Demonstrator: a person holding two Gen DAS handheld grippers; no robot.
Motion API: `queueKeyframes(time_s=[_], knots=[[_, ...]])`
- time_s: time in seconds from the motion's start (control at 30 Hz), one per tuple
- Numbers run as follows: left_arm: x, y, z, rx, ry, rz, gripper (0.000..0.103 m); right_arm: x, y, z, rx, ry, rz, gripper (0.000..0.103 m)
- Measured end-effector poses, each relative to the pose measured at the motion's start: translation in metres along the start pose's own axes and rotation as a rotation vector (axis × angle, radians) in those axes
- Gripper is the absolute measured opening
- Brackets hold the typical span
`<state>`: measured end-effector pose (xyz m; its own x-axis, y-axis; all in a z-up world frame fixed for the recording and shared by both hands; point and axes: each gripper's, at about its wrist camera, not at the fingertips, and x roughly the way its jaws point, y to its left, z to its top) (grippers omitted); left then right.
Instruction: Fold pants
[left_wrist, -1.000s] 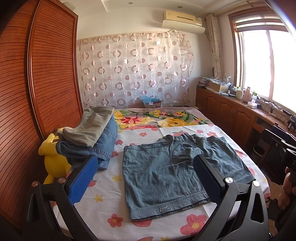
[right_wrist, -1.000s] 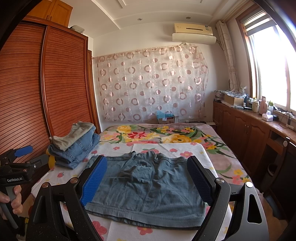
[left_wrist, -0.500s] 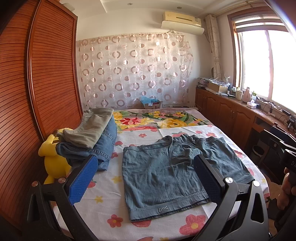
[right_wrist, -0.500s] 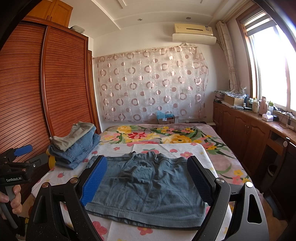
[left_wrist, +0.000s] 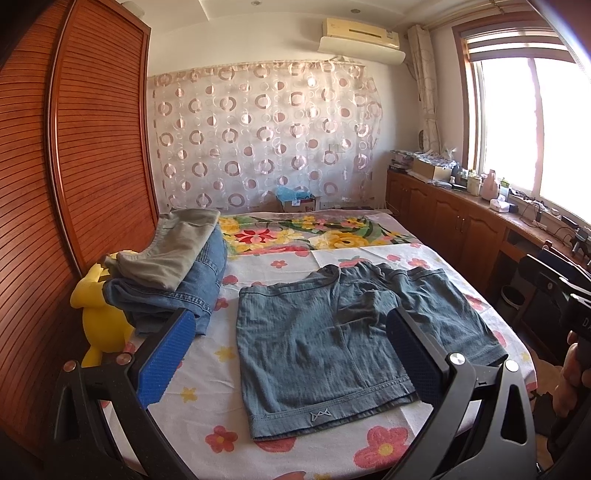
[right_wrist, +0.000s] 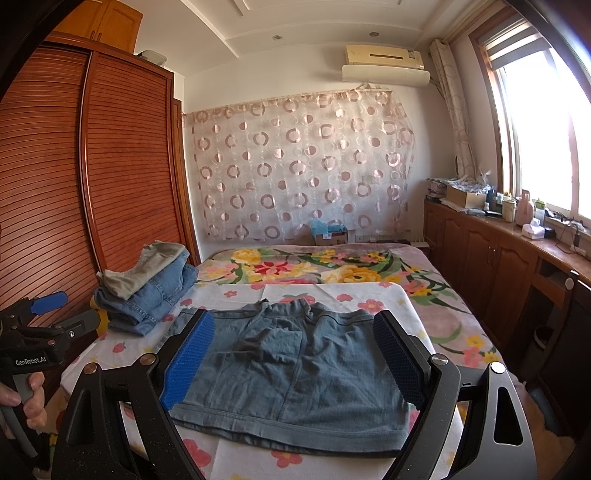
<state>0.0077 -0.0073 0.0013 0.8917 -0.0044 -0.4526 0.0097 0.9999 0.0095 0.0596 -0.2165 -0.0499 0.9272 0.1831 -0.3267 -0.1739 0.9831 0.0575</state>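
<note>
A pair of blue-grey denim pants lies folded into a flat square on the flowered sheet near the bed's front edge. My left gripper hovers open above and in front of it, with nothing between its blue pads. My right gripper also stands open over the near hem, holding nothing. In the right wrist view the left gripper shows at the far left, held by a hand. In the left wrist view a hand on the right tool shows at the right edge.
A pile of folded jeans and khaki pants sits at the bed's left, beside a yellow plush toy. A wooden slatted wardrobe runs along the left. Wooden cabinets with clutter line the right wall under the window.
</note>
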Motion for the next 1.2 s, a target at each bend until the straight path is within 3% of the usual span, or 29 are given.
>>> queueKeyframes(time_s=[0.6, 1.2], knots=[[0.043, -0.012, -0.002, 0.057, 0.026, -0.038, 0.103, 0.020, -0.016, -0.003, -0.012, 0.038, -0.033, 0.089], [0.126, -0.011, -0.026, 0.110, 0.173, -0.090, 0.103, 0.070, -0.064, 0.002, -0.030, 0.159, -0.074, 0.086]])
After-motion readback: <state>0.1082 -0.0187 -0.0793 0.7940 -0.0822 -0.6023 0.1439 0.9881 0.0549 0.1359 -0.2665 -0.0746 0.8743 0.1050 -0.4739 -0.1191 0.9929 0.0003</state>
